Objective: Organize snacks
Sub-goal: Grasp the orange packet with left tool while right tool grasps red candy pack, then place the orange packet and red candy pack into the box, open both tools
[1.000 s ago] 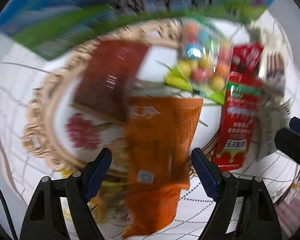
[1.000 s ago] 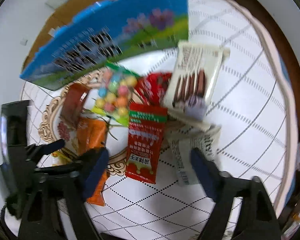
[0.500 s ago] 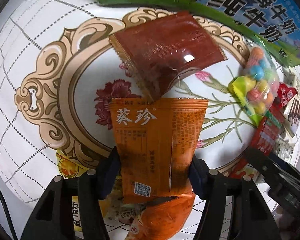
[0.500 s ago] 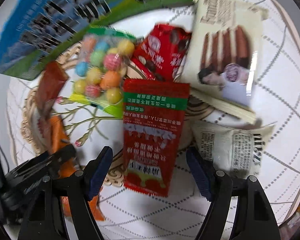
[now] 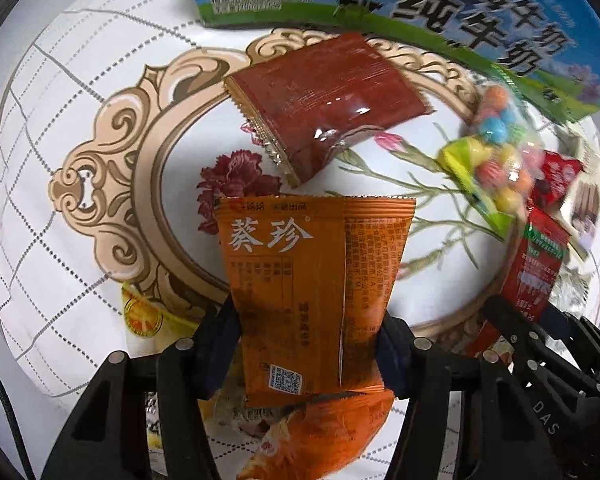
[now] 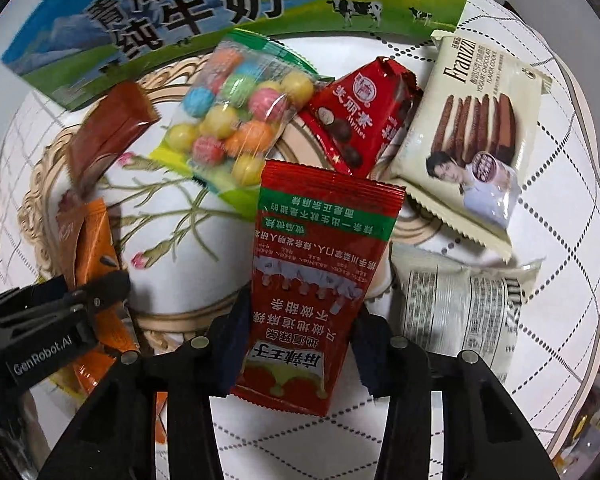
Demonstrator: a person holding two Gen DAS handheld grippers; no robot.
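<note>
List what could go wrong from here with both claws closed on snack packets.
1. The left claw pinches the orange packet near its lower end only; its long free upper part could sag or slip out.
2. The right claw holds the red packet, whose top overlaps the gumball bag; lifting may drag it.
3. Both claws sit close together and could collide.

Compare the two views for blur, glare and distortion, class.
Left wrist view: orange packet sharp, gumball bag and milk carton motion-smeared, glare on the brown packet. Right wrist view: mostly sharp, red packet legible. Both: fisheye bends the tablecloth grid.
</note>
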